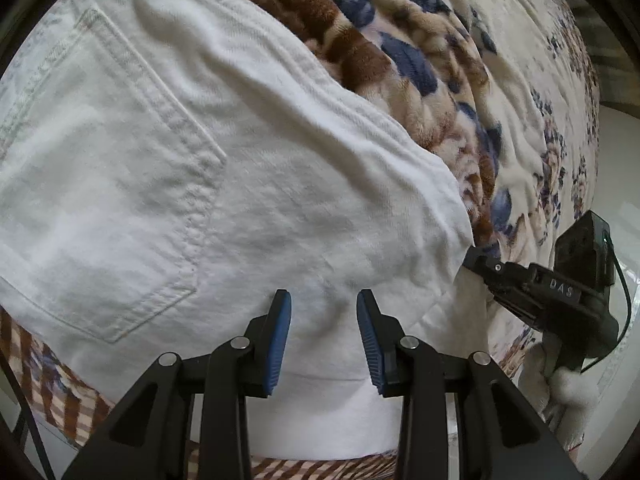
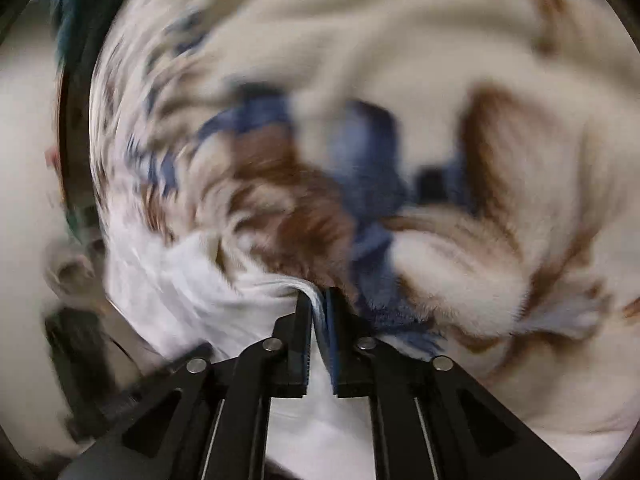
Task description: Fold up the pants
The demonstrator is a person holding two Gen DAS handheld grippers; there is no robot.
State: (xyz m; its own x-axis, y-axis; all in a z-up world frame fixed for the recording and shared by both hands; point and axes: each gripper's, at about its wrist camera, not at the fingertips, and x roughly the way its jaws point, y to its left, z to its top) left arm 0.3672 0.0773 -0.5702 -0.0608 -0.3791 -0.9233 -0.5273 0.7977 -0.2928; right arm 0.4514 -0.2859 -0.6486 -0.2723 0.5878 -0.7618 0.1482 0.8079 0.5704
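Note:
White denim pants lie on a floral fleece blanket, back pocket facing up at the left. My left gripper is open, its blue pads just above the pants' near edge, holding nothing. My right gripper shows at the right of the left wrist view, pinching the pants' right corner. In the blurred right wrist view the right gripper is shut on a fold of the white pants.
The cream, brown and blue floral blanket covers the bed beyond and right of the pants. A brown checked border runs along the near edge. The bed's right edge drops to a pale floor.

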